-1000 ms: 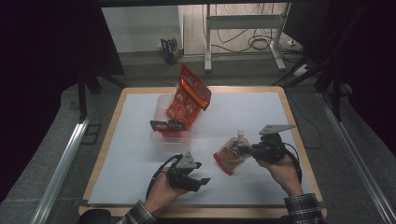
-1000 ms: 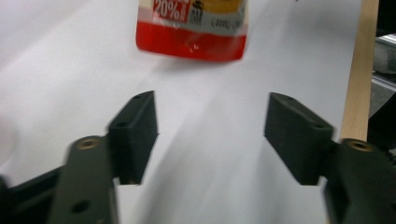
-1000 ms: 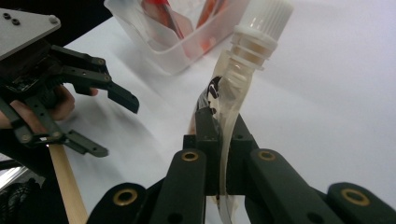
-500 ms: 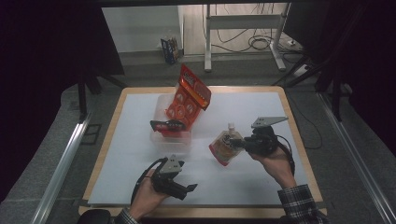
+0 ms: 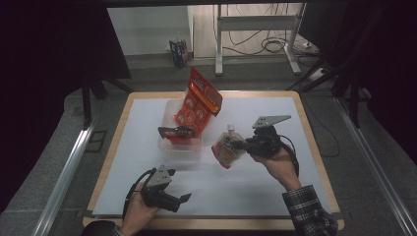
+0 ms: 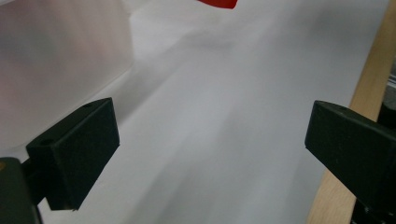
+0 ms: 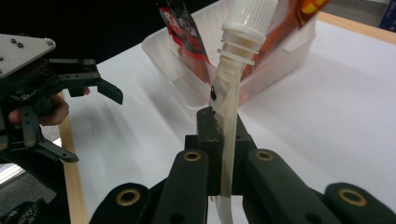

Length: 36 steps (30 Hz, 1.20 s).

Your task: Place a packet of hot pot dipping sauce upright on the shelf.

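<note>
My right gripper (image 5: pixel 238 145) is shut on the side edge of an orange spout pouch (image 5: pixel 226 150) with a white cap (image 7: pixel 247 21), holding it above the white table sheet just right of a clear plastic bin (image 5: pixel 181 146). In the right gripper view the jaws pinch the pouch's seam (image 7: pixel 225 126). A tall red snack bag (image 5: pixel 200 101) and a dark red packet (image 5: pixel 175 132) stand in the bin. My left gripper (image 5: pixel 178 191) hovers open near the front edge, left of centre, with nothing between its jaws (image 6: pixel 210 135).
The white sheet (image 5: pixel 255 182) covers a wood-edged table (image 5: pixel 314 147). In the left gripper view the bin's clear wall (image 6: pixel 60 56) is at the left and the wooden edge (image 6: pixel 369 93) at the right. Metal rails and cables lie beyond the table.
My right gripper has carried the pouch up and left, closer to the bin. My left gripper has drawn back left toward the front edge, still open.
</note>
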Each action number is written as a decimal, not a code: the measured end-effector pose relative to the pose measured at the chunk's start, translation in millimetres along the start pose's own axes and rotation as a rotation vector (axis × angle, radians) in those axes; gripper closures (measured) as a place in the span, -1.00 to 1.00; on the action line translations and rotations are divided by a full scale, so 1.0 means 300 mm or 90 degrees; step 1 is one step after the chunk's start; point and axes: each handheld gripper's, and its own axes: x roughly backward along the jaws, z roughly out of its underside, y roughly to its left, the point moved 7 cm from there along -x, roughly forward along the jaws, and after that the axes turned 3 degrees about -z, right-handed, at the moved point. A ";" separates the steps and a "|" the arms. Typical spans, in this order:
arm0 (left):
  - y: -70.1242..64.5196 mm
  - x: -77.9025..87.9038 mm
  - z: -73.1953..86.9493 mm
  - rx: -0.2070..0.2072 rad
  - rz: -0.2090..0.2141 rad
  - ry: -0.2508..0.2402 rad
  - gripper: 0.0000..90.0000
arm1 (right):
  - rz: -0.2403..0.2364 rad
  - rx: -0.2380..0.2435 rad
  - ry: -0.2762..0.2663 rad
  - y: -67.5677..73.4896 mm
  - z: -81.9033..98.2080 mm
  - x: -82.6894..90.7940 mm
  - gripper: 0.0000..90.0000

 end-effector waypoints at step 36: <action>0.052 0.053 0.058 0.019 -0.045 0.016 -0.97 | -0.068 0.080 0.021 0.083 -0.154 -0.161 0.97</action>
